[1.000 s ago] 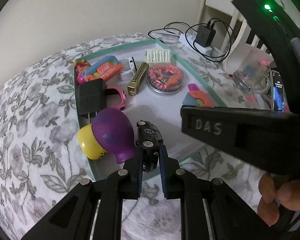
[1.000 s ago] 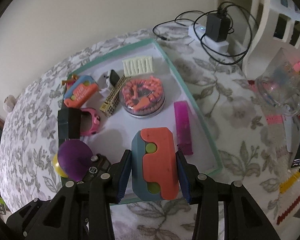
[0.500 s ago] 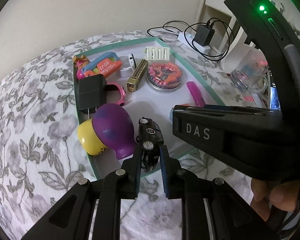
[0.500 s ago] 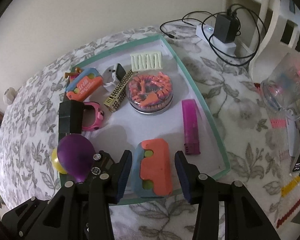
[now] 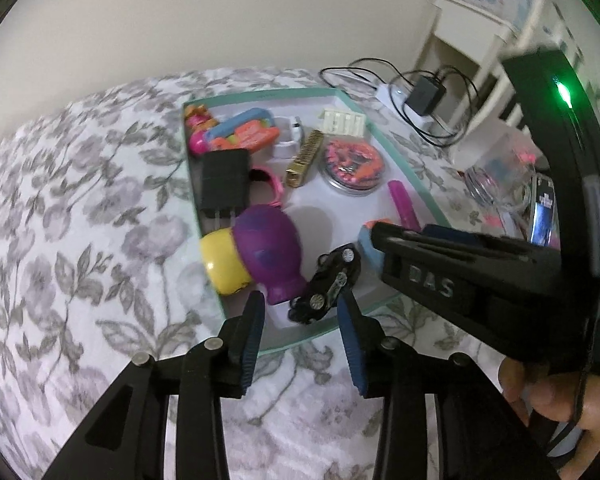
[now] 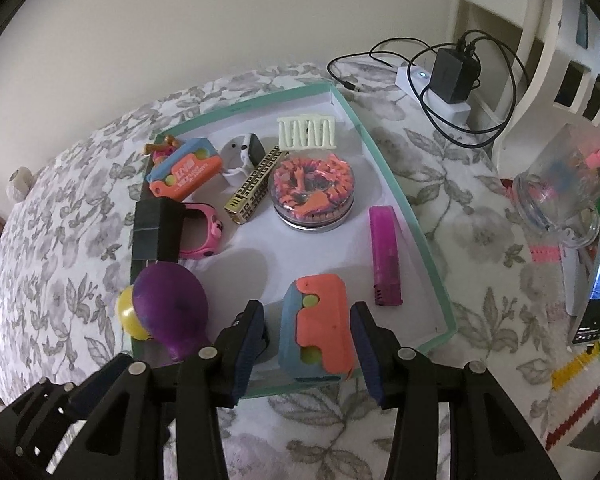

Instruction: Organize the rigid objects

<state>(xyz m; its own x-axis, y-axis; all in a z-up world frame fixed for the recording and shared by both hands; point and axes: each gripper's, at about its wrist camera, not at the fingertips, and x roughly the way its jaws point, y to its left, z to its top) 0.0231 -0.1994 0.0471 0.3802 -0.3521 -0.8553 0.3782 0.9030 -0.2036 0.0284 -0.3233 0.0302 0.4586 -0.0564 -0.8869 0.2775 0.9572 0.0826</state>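
Black toy car (image 5: 327, 282) between parted left tool (image 5: 302, 322)

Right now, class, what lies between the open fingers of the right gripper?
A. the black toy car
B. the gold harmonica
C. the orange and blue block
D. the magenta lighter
C: in the right wrist view, the right gripper stands open around the orange and blue block resting in the tray.

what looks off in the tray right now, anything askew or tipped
The black toy car lies tilted near the tray's front edge, wheels showing, not flat. It sits between the open left gripper's fingers, seemingly just released. The other items look settled.
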